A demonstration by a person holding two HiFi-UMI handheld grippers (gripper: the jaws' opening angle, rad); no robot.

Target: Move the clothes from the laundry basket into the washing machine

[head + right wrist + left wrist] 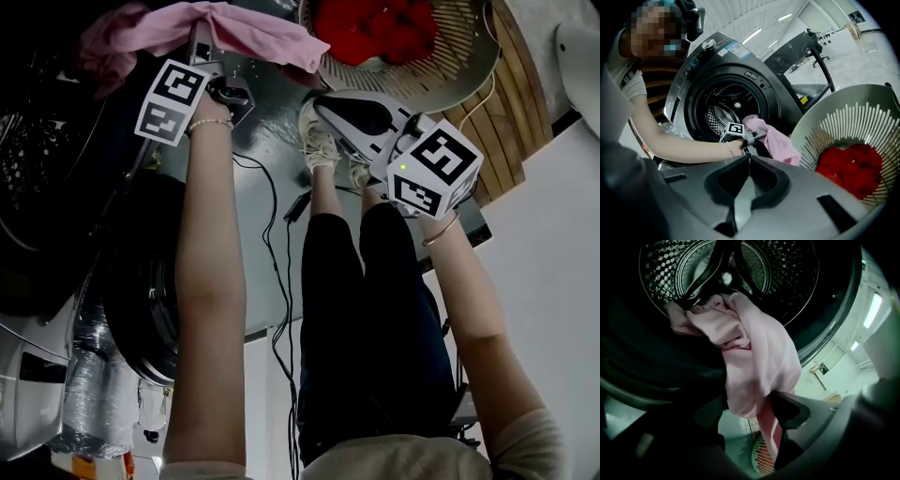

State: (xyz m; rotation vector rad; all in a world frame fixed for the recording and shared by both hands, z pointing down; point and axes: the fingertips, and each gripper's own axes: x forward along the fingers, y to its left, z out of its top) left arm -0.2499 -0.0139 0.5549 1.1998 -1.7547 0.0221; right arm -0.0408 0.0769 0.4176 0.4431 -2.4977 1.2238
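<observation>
Nearest the person, the right claw (pixel 747 161) was pressed together with nothing between its jaws. It hovered near the basket (pixel 843 117), which stood to the right of the washer (pixel 717 70). A heap of red clothes (pixel 853 168) lay in the basket's bottom.

Farther off and to the left, the left claw (pixel 752 411) was clamped on a pink cloth (pixel 754 348), with a fold pinched between its jaws. The cloth ran as a long strip from the claw straight ahead and up toward the drum (pixel 787 268), its long axis in line with the jaws. Its far end was bunched at the dark mouth of the washer. The drum opening lay directly beyond the claw, so dropping the cloth inside probably called for a push forward along that same line before the jaws parted. The left claw was plainly the nearer one to the washer, and the right the nearer to the basket.

The drum's inside was dark, apart from its perforated back wall. I could not tell whether the cloth's far end already lay inside the drum or only rested on the door rim. Nor could I tell whether other clothes were in there. The head view cut the basket off at its top edge, and whatever lay under the red clothes was hidden.
</observation>
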